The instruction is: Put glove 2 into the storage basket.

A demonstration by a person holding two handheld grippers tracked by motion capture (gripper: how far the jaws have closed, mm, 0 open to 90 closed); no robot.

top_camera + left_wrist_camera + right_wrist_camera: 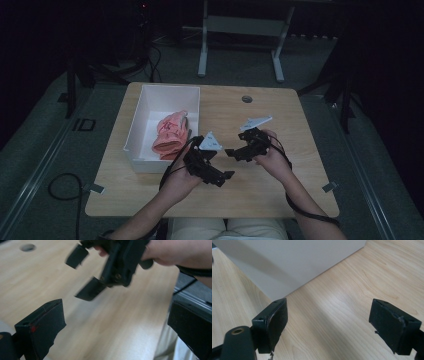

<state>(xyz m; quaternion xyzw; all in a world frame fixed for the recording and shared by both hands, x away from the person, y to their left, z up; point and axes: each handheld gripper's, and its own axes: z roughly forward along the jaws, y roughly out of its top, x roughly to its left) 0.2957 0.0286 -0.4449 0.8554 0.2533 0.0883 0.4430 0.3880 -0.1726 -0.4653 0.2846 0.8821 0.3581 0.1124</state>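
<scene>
Claws both spread wide, empty: left claw [226, 176] and right claw [231, 152] hover over worktop [300, 165]; we judge pink cloth [171, 134], at ten o'clock inside white box [134, 131], is stowed.

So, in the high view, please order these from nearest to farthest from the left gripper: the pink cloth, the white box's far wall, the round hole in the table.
Measured from the left gripper:
1. Pink cloth, in the box, up and to the left.
2. White box's far wall, behind the cloth at the table's far left.
3. Round hole, near the table's far edge; too close to the far wall to call.
</scene>
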